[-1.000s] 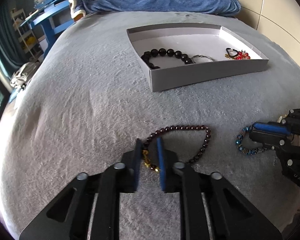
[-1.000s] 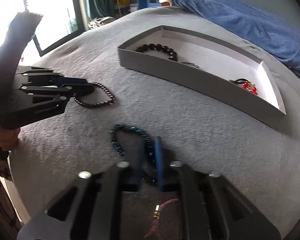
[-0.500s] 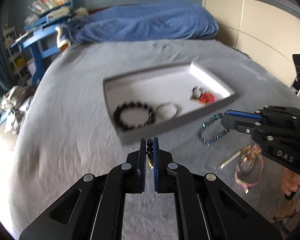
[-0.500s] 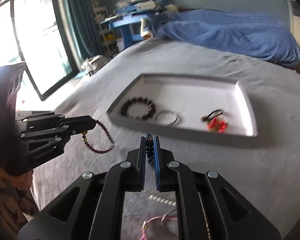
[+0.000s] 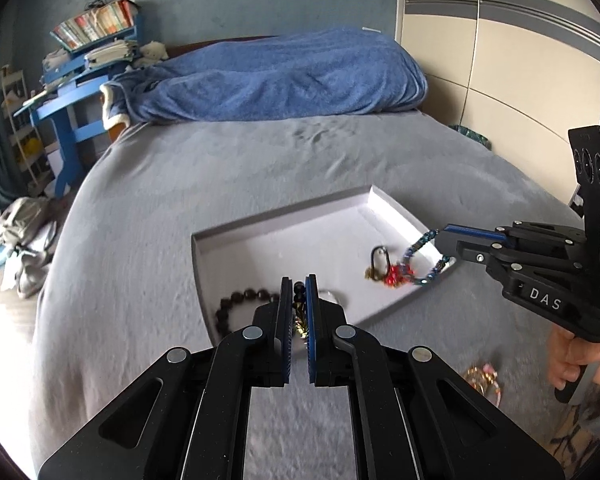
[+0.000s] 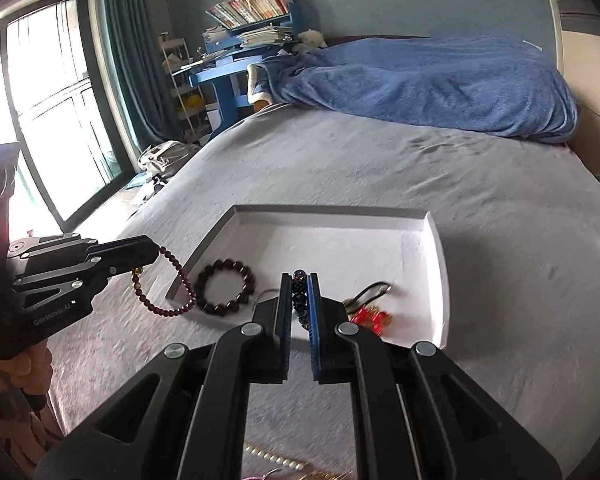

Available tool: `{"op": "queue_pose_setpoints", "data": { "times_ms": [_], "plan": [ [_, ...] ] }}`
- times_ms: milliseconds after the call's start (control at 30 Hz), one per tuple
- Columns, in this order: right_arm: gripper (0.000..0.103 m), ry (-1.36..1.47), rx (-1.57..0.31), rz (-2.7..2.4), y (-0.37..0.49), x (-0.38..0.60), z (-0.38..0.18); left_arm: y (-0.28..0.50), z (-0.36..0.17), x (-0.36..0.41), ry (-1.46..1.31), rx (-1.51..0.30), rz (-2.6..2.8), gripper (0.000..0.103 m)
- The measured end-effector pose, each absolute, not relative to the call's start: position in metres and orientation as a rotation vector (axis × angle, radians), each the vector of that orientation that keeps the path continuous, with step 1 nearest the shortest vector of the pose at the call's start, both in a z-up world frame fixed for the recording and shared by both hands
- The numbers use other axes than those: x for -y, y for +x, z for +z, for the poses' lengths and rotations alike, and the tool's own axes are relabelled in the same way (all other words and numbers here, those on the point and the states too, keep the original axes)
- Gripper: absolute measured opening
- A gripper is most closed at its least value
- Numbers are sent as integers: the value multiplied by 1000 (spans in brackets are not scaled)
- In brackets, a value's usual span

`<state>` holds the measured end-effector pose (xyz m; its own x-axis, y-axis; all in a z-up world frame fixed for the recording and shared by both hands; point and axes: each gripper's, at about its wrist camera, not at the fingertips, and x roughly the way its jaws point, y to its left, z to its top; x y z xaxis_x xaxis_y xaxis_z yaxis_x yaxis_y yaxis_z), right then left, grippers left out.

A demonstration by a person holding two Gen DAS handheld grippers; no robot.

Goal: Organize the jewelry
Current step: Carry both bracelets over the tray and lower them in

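A shallow white tray (image 5: pixel 300 216) (image 6: pixel 428 240) lies on the grey bed. In it are a black bead bracelet (image 5: pixel 236 302) (image 6: pixel 226 292), a thin silver ring, and a red and black charm piece (image 5: pixel 384 270) (image 6: pixel 370 312). My left gripper (image 5: pixel 299 286) (image 6: pixel 156 254) is shut on a dark red bead bracelet (image 6: pixel 172 292), which hangs above the tray's near left corner. My right gripper (image 6: pixel 299 278) (image 5: pixel 440 238) is shut on a blue bead bracelet (image 5: pixel 420 258) (image 6: pixel 300 300), which hangs over the tray's right end.
More jewelry lies on the grey bed (image 5: pixel 220 168) in front of the tray: a pink and gold piece (image 5: pixel 482 380) and a string of pearls (image 6: pixel 272 456). A blue blanket (image 5: pixel 276 76) is heaped at the far end. A blue desk (image 6: pixel 228 80) and a window stand to the left.
Both grippers closed on their bracelets on the bed, lifted them, and carried them toward and over the tray.
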<state>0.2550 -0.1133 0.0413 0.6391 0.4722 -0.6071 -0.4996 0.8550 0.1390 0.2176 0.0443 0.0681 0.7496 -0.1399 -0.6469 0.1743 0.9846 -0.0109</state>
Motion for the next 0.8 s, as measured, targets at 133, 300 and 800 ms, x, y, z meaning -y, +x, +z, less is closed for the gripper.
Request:
{"op": "queue_pose_setpoints", "data": {
  "times_ms": [133, 300, 800],
  "plan": [
    [7, -35, -689, 544, 268, 118, 42, 230, 69, -46, 32, -705, -167, 7],
    [7, -14, -716, 544, 285, 118, 37, 243, 64, -43, 18, -723, -175, 7],
    [7, 72, -788, 568, 322, 108, 22, 294, 40, -37, 20, -778, -192, 7]
  ]
}}
